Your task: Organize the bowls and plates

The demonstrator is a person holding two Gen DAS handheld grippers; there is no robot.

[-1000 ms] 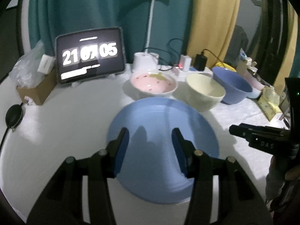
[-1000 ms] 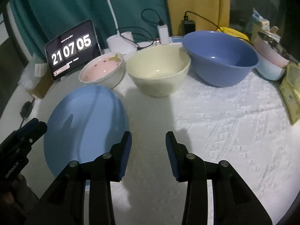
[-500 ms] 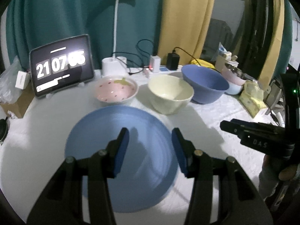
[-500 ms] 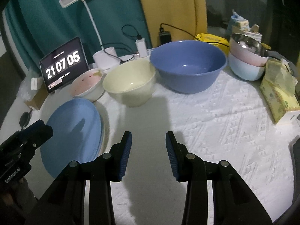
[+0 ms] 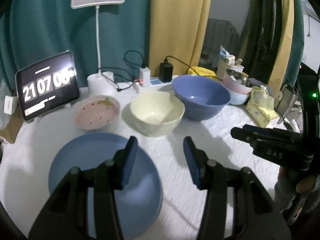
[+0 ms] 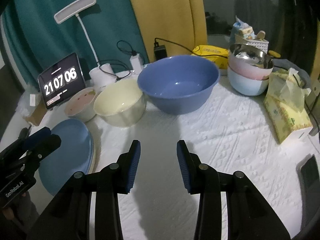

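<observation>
A blue plate (image 5: 96, 160) lies on the white tablecloth at the front left; in the right wrist view (image 6: 70, 140) it rests on a second pale plate. Behind it stand a pink strawberry bowl (image 5: 97, 112), a cream bowl (image 5: 157, 113) and a large blue bowl (image 5: 201, 96). At the far right is a stack of bowls (image 6: 250, 70) with a steel one on top. My left gripper (image 5: 160, 156) is open and empty over the plate's right edge. My right gripper (image 6: 158, 158) is open and empty over bare cloth, in front of the blue bowl (image 6: 178, 82).
A tablet clock (image 5: 47, 88), a desk lamp (image 5: 99, 40), chargers and cables (image 5: 166, 72) line the back edge. A tissue pack (image 6: 288, 108) and a dark device (image 6: 310, 172) lie at the right. Curtains hang behind the table.
Both grippers have pulled back and swung right. The blue plate now sits lower left in the left view; the large blue bowl and bowl stack have come into fuller view.
</observation>
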